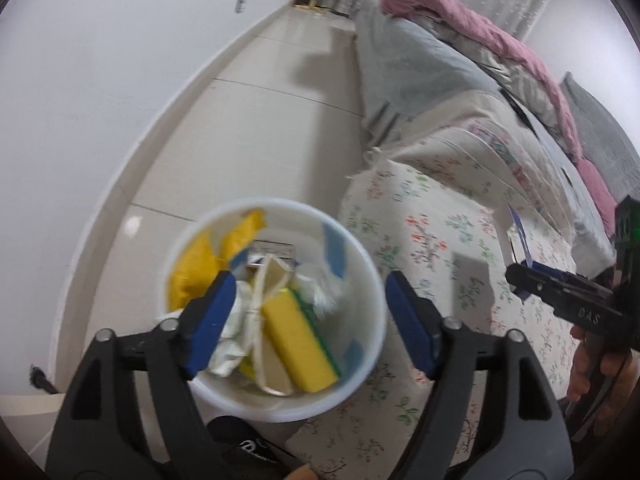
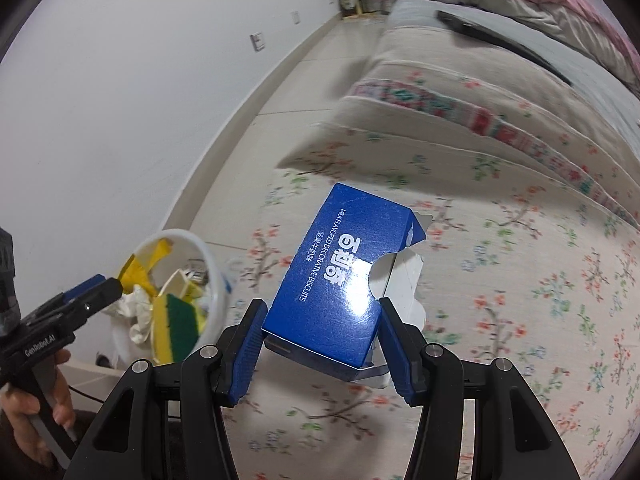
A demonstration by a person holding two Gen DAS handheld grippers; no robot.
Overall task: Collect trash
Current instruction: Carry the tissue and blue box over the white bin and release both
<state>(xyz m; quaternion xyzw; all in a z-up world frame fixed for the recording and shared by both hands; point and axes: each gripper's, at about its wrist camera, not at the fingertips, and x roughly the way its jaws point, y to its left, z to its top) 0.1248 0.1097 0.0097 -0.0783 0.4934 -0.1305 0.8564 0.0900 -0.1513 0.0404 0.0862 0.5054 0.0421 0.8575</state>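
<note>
A white round bin [image 1: 370, 276] stands on the floor beside the bed. Inside it lie a yellow sponge with a green side [image 1: 298, 344], a yellow bag [image 1: 196, 268] and crumpled white paper [image 1: 234, 320]. My left gripper [image 1: 310, 278] hangs over the bin, open, with nothing between its blue pads. My right gripper [image 2: 320, 308] is shut on a blue biscuit box [image 2: 340, 264], held over the floral bedsheet to the right of the bin [image 2: 214, 268]. In the left wrist view the right gripper [image 1: 520, 280] shows at the right edge with a sliver of the box [image 1: 520, 236].
The bed with its floral sheet [image 2: 500, 300] fills the right side, with a pink blanket [image 1: 480, 28] and grey bedding further back. A white wall [image 1: 100, 100] and tiled floor [image 1: 260, 128] run along the left. A dark cable [image 1: 40, 380] lies at the skirting. A person's hand [image 2: 36, 404] holds the left gripper's handle.
</note>
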